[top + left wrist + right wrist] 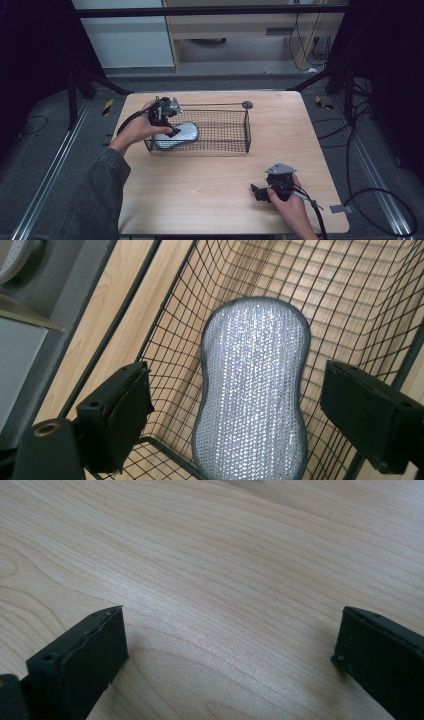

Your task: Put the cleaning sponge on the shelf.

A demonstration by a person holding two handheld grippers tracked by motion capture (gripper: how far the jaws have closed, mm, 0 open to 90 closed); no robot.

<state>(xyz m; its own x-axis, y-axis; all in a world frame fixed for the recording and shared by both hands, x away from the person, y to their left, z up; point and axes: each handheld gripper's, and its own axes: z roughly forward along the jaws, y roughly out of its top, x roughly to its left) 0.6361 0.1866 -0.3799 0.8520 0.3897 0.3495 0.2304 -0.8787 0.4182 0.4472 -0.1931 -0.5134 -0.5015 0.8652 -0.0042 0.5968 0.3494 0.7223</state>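
In the high view, the left gripper (167,125) hangs over the wire basket (235,131), where the silver sponge (182,134) lies at the left end. The right gripper (260,192) rests near the table (210,185) front.

In the left gripper view, the jaws stand apart on both sides of the sponge (252,390), not touching it.

In the right gripper view, the jaws are wide apart above bare wood.

Left tongs (170,131) spread wide — right tongs (256,192) likewise, low.

i see a light wooden table (210,180) with pale grain. a black wire basket (220,131) stands directly on it toward the far left, a silvery sponge (176,135) lying inside. the near half is bare wood.
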